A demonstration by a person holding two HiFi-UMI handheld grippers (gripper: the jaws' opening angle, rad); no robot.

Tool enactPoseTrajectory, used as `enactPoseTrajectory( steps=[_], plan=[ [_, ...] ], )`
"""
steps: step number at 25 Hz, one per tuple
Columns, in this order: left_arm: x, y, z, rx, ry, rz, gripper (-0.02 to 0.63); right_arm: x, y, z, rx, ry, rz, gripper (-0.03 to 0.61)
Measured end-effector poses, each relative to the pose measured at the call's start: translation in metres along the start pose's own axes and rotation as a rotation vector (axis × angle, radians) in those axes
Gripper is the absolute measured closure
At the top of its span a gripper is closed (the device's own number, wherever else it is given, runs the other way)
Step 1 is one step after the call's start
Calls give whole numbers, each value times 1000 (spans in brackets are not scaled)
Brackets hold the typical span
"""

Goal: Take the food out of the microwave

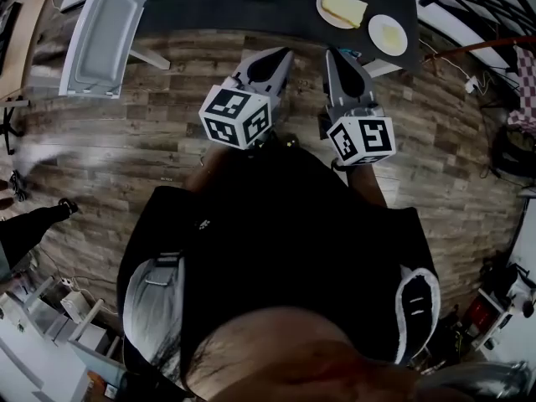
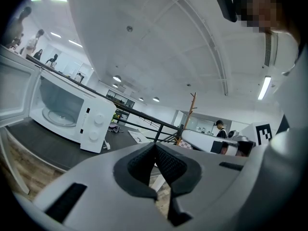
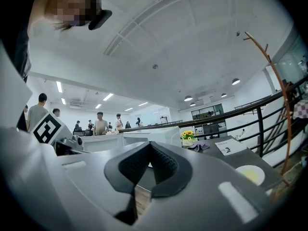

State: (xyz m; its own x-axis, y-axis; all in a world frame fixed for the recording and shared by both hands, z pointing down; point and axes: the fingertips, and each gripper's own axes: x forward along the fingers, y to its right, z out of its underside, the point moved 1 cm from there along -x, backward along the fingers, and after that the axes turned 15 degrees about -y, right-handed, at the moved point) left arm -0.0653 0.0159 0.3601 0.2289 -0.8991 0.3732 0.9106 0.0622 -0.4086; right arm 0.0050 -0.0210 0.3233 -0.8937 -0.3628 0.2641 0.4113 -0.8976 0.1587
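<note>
The white microwave (image 2: pixel 72 114) stands on the dark table (image 1: pixel 251 11) with its door (image 1: pixel 105 32) swung wide open to the left. Its chamber shows only the glass turntable (image 2: pixel 57 117). At the table's right end lie a plate with a pale yellow food slab (image 1: pixel 342 8) and a second plate with yellow food (image 1: pixel 388 34), which also shows as a plate (image 3: pixel 250 173) in the right gripper view. My left gripper (image 1: pixel 280 54) and right gripper (image 1: pixel 337 54) hover side by side over the wooden floor just short of the table edge. Both are shut, with nothing between the pads.
A black railing (image 2: pixel 139 117) and a wooden coat stand (image 2: pixel 190 114) rise behind the table. A flower pot (image 3: pixel 187 137) and a paper sheet (image 3: pixel 230 147) lie on the table. Several people stand far back. A bystander's leg (image 1: pixel 33 224) is at the left on the floor.
</note>
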Motion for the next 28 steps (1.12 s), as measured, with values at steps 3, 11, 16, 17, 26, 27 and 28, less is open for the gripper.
enactPoseTrajectory(
  steps=[3,11,16,17,26,27,28],
  plan=[
    [7,10,2,6,-6,0,607,-9,10,0,-4,-5,6,581],
    [18,22,6,17,-28,-7,607,-20,25,5,8,-11,16,581],
    [23,25,7,30,-36,-11,607,-21,31,6,16,-8,18,581],
    [24,25,7,30,-37,-11,607,-22,32,6,17,-8,19,581],
    [28,27,5,31,-28,-12,607,-23,41,6,28,-6,25,581],
    [29,27,5,31,-29,-12,607,-22,42,7,30,-6,26,581],
    [30,27,5,32,-29,-13,607,-22,43,7,32,-6,28,581]
  ],
)
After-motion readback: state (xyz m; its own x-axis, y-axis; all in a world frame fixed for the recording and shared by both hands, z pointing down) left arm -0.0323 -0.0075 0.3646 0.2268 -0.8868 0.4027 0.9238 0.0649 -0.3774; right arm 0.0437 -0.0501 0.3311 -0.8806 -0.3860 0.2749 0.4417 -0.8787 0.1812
